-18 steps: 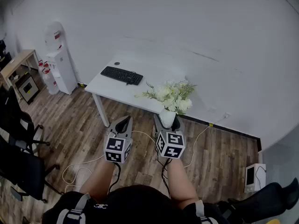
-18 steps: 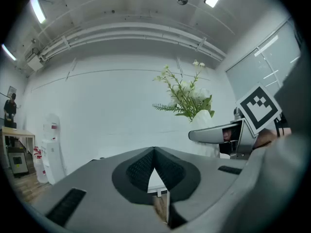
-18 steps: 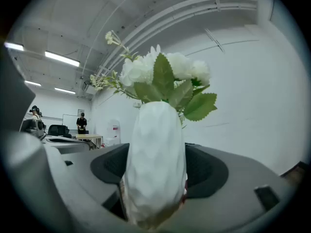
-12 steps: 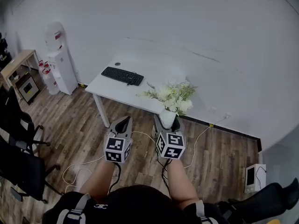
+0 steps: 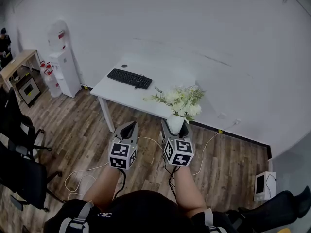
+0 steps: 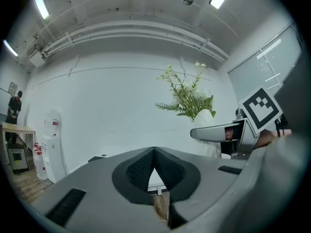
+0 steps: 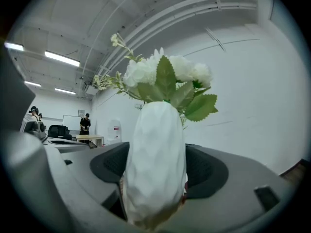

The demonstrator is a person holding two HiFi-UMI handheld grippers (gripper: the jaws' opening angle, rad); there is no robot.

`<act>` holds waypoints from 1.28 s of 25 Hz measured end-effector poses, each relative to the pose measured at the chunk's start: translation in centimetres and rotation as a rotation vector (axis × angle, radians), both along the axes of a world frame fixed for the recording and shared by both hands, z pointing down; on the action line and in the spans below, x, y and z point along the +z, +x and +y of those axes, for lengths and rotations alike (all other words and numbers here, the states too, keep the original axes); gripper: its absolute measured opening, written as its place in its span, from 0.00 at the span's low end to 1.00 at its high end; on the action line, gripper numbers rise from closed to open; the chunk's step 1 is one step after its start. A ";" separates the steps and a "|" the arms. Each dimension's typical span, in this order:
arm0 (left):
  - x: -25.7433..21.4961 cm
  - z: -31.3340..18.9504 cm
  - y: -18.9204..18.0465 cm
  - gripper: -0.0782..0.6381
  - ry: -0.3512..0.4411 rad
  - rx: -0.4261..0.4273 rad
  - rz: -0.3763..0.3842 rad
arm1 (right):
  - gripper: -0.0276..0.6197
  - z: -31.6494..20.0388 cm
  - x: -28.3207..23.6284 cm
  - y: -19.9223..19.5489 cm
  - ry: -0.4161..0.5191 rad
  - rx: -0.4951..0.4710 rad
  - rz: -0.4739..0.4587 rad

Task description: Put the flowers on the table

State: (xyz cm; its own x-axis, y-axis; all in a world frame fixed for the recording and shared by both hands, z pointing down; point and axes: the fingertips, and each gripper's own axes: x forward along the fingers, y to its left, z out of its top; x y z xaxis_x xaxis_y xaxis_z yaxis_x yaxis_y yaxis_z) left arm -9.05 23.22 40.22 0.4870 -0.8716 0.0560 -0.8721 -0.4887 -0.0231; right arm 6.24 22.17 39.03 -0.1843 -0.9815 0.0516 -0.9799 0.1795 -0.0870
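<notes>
White flowers with green leaves stand in a white faceted vase. My right gripper is shut on the vase, held upright over the wooden floor just short of the white table. In the right gripper view the vase fills the space between the dark pads, with the flowers above. My left gripper hangs level beside it, shut and empty; its jaws meet in a point in the left gripper view, where the vase shows at right.
A black keyboard lies on the table's left part. A water dispenser and a wooden desk stand at left, black office chairs nearer. A white cable trails on the floor. A person stands far left.
The vase and both grippers have edged slightly toward the table. A person has come into view at the far left. The right gripper's hold on the vase is unchanged.
</notes>
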 end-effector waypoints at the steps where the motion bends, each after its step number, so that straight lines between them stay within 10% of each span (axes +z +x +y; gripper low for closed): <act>1: 0.1 -0.2 -0.6 0.11 0.004 -0.001 0.000 | 0.60 -0.2 0.0 -0.5 0.003 0.001 -0.003; 18: 1.3 -4.9 -6.8 0.11 0.044 -0.010 0.005 | 0.60 -4.5 0.4 -4.2 0.061 0.045 0.011; 32: 3.1 -19.0 -3.7 0.11 0.028 -0.065 -0.002 | 0.60 -19.6 1.4 -1.1 0.072 -0.011 0.020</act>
State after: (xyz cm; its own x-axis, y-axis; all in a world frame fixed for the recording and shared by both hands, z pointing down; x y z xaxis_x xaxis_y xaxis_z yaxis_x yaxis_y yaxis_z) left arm -12.77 4.19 43.27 0.4289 -0.9028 0.0322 -0.9021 -0.4299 -0.0377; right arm 5.11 2.58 40.40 -0.1945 -0.9808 -0.0154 -0.9793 0.1951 -0.0542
